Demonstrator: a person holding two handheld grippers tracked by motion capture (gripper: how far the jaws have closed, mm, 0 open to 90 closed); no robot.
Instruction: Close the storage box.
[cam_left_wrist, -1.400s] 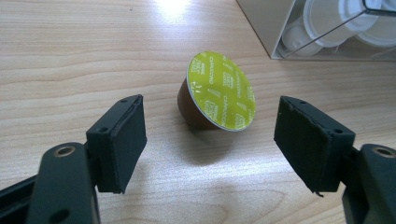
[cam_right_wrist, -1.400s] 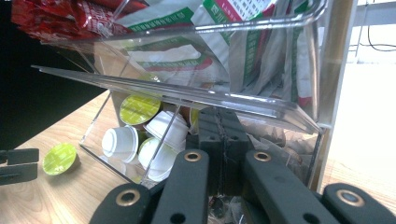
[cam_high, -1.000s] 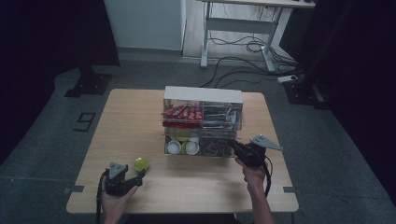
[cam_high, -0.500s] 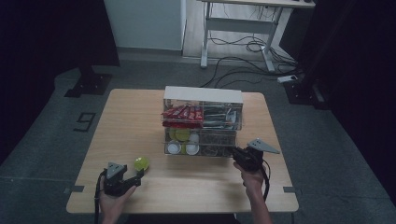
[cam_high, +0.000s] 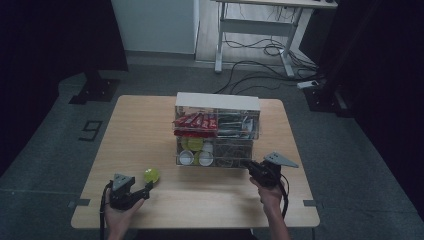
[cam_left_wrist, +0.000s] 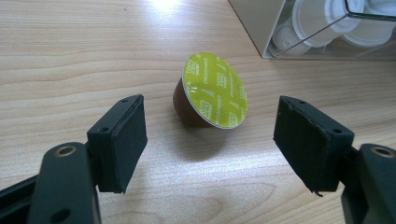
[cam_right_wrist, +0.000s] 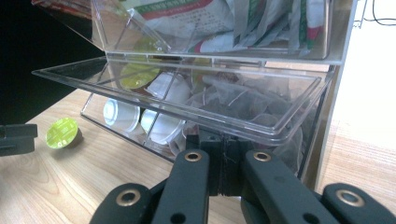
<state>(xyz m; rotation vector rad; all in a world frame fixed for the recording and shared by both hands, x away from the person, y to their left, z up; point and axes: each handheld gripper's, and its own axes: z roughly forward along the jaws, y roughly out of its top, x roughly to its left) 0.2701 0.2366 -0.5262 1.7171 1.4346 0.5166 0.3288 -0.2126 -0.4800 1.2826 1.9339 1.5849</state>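
Note:
A coffee capsule (cam_left_wrist: 215, 91) with a green foil lid lies on its side on the wooden table (cam_high: 150, 130), lid towards my left gripper (cam_left_wrist: 210, 140). That gripper is open, one jaw on either side just short of the capsule (cam_high: 151, 175), not touching it. My right gripper (cam_right_wrist: 223, 144) is shut, its tips tucked under the front rim of a clear hinged flap (cam_right_wrist: 187, 93) that stands raised, roughly level. The flap belongs to the lower tier of a clear organiser (cam_high: 217, 100). In the high view this right gripper (cam_high: 252, 167) sits at the organiser's front right corner.
The organiser holds red packets (cam_high: 196, 120) and sachets above, white and green capsules (cam_right_wrist: 121, 114) and tea bags (cam_right_wrist: 243, 100) below. The left gripper's pad (cam_right_wrist: 16, 137) shows at the far left beside the green capsule (cam_right_wrist: 61, 132). Bare tabletop lies left of the organiser.
My right gripper has drawn back slightly from the organiser towards the person. The left gripper and the green capsule have stayed put.

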